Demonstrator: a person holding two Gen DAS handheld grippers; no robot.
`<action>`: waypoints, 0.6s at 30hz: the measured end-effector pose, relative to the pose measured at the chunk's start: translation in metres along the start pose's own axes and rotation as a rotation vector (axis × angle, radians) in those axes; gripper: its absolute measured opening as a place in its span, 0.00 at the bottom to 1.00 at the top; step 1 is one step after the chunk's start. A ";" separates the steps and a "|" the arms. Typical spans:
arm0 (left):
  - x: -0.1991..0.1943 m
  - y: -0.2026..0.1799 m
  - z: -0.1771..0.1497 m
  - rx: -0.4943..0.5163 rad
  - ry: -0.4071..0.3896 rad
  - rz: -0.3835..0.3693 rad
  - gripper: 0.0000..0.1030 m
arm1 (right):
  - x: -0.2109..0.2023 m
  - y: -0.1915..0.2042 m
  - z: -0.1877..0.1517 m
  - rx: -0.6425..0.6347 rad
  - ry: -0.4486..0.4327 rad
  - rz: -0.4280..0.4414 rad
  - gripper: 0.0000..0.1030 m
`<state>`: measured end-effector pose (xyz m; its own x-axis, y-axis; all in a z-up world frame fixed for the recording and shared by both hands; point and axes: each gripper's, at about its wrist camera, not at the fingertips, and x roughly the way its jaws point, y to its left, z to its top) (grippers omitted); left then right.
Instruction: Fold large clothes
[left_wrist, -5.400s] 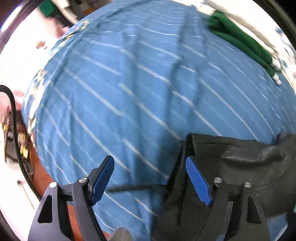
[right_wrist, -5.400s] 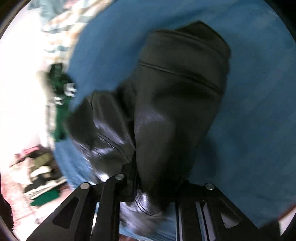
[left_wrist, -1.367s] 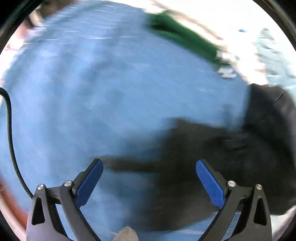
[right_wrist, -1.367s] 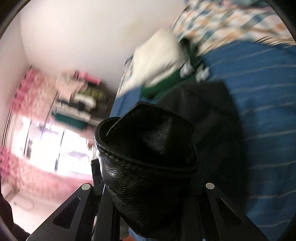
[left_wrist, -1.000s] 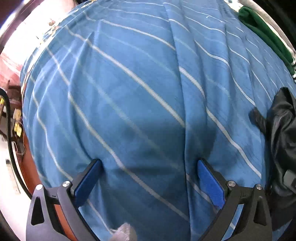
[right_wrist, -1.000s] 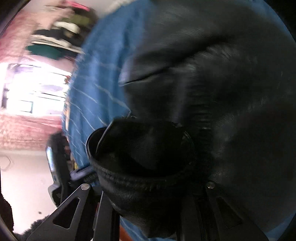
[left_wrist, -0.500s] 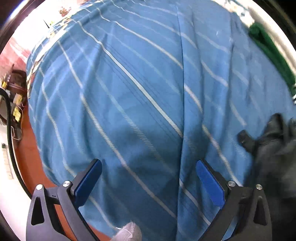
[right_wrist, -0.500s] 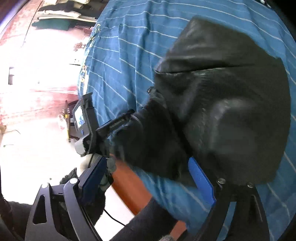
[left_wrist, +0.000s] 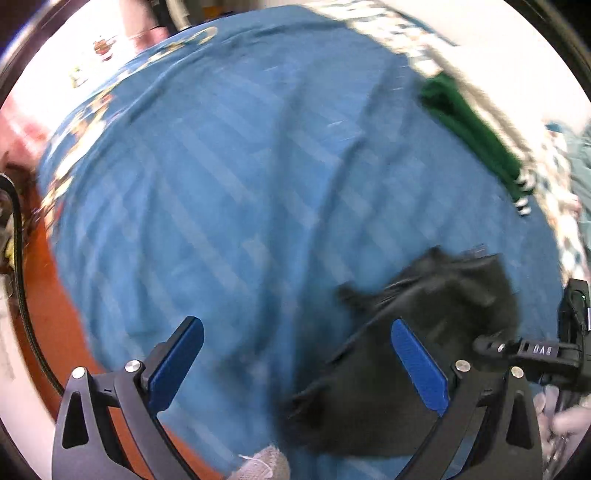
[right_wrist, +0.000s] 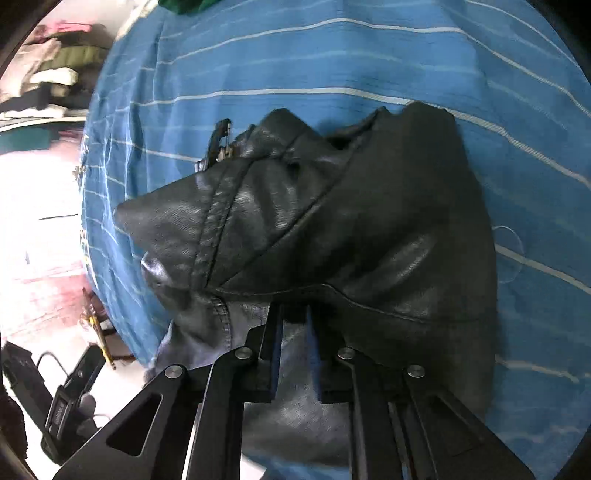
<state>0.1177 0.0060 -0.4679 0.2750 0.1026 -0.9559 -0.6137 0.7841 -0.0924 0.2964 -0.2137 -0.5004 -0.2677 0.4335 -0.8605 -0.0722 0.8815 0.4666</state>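
A black leather jacket (right_wrist: 369, 229) lies bunched on the blue striped bedsheet (right_wrist: 332, 55). My right gripper (right_wrist: 295, 325) is shut on its near edge, the leather pinched between the jaws. In the left wrist view the jacket (left_wrist: 424, 332) lies at the lower right, blurred. My left gripper (left_wrist: 295, 347) is open and empty above the sheet (left_wrist: 240, 184), its right finger (left_wrist: 417, 362) over the jacket's left part.
A green garment (left_wrist: 476, 136) lies at the far right of the bed, next to checked bedding. The bed's near-left edge drops to an orange-brown floor (left_wrist: 40, 280). Stacked clothes (right_wrist: 51, 74) sit beyond the bed. The other gripper's body (left_wrist: 546, 350) shows at the right.
My right gripper has closed on the jacket's near edge; half a second ago it was open. My left gripper has swung right, so the jacket now lies under its right finger.
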 end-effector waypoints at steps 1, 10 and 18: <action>0.002 -0.013 0.006 0.018 -0.001 -0.016 1.00 | -0.014 0.004 0.000 -0.007 0.014 0.013 0.17; 0.061 -0.073 0.027 0.156 0.019 -0.013 1.00 | 0.015 0.006 0.053 0.087 -0.077 0.029 0.14; 0.058 -0.046 0.011 0.040 0.069 -0.041 1.00 | -0.013 0.015 0.065 -0.016 -0.032 0.063 0.23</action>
<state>0.1703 -0.0171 -0.5162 0.2466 0.0287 -0.9687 -0.5723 0.8110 -0.1217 0.3615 -0.1939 -0.4951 -0.2413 0.4943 -0.8351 -0.0718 0.8491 0.5233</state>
